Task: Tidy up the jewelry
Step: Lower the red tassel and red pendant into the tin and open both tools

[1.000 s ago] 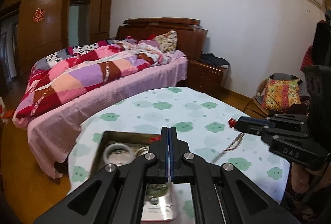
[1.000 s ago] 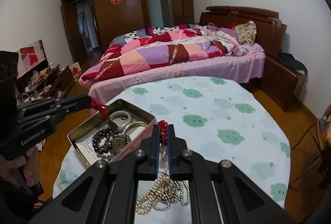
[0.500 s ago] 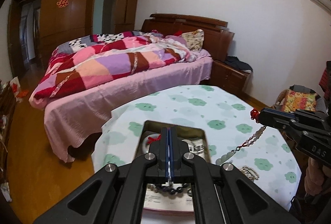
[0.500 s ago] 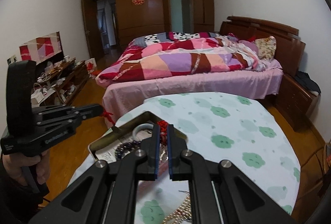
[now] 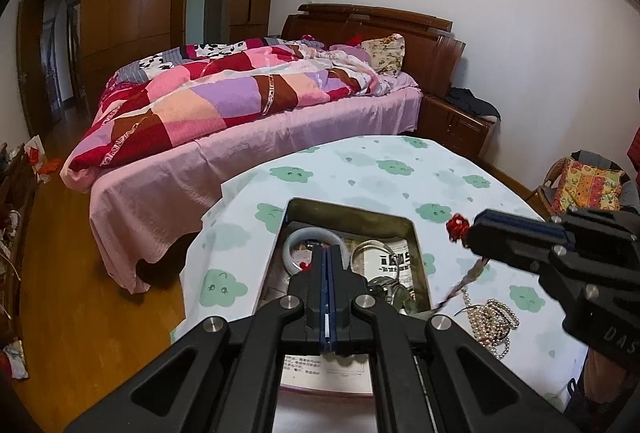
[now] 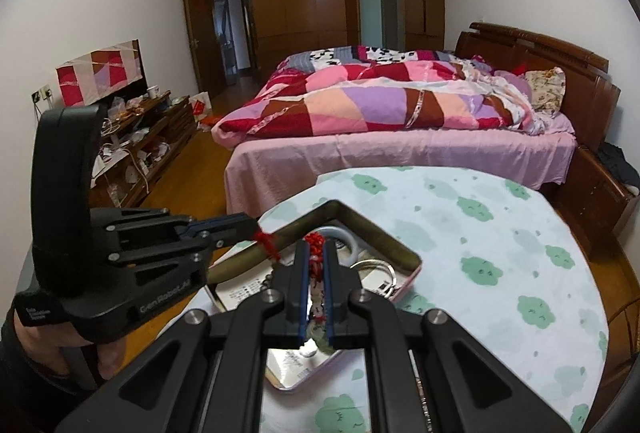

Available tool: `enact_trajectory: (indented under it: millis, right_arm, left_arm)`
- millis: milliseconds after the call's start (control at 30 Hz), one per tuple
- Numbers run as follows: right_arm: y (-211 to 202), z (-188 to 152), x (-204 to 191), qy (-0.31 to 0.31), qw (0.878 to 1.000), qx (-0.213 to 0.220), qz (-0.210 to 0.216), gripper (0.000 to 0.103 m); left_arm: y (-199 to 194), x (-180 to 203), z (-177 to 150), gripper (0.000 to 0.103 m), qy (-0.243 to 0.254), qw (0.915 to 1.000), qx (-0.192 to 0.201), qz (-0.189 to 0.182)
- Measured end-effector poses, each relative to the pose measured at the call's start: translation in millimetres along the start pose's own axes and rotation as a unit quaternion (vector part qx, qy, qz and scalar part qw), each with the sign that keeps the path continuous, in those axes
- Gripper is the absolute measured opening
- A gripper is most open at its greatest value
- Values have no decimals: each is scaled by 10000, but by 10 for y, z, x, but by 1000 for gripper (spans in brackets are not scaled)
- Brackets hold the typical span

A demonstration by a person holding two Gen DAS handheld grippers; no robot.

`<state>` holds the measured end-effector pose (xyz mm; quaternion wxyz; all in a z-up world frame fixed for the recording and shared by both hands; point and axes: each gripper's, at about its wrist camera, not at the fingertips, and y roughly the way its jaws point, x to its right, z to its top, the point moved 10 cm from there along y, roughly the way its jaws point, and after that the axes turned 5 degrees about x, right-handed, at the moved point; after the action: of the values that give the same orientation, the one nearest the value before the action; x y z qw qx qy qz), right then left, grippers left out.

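Note:
An open metal tin sits on the cloud-print tablecloth. It holds a pale jade bangle, a silver ring, dark beads and printed paper. My right gripper hovers over the tin's right side, shut on a red-knotted bead strand that dangles toward the tin's near corner. My left gripper is over the tin, shut on a red cord. I cannot tell whether cord and strand are one piece.
A heap of pearl necklaces lies on the cloth right of the tin. Behind the table stand a pink bed and a wooden nightstand. A cluttered low shelf lines the left wall. A cushioned chair is at the right.
Both grippers have moved in over the tin, which now sits nearer and more central in both views. The bead strand went along with the right gripper. Both stayed shut.

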<state>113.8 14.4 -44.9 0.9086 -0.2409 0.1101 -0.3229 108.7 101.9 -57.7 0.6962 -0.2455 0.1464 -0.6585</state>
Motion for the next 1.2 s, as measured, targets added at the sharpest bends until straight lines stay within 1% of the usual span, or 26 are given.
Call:
enact_trajectory:
  millis: [200,367,533,633,800,967,1033,1100,1133,1200]
  right_arm:
    - [56,-46,-94,-27,9999,-98,93,8]
    - [191,-180,-85,66,9993,-334,150,8]
    - [332,-396,10,150,9982,-585,20,8]
    - [411,-510,91,207,9972,-712,-112,9]
    - [494,-607,149,299,9958,-846,-178,11]
    - [498,-639,169,355,9954,-869,-210,13]
    - [493,-637,175,355,9954,-856,-235,20]
    - [489,-636,178,385,9955,-836,-235,41]
    - [472,-627,180,401,9957,-801,-248,42]
    - [472,-628,180,398,9957,-797,-264,43]
  left_arm:
    - [30,-72,-49,0,-49,9999,-91,62]
    - [110,-42,-139,0,-32,9997,-259,10]
    - [243,-48,-296,0,-107,9987,-489,24]
    - [296,-77,-362,0,-183,9983,-555,68]
    - [337,-80,-414,0,-193,9978,-627,95]
    - [372,-81,-452,1,-181,9971,-722,145]
    - [386,-87,-467,1,-181,9968,-756,161]
    - [394,-93,-482,2,-177,9967,-779,175]
    - [404,-85,-483,2,-178,9966,-784,163]
    - [402,-82,-485,2,-186,9966,-786,152]
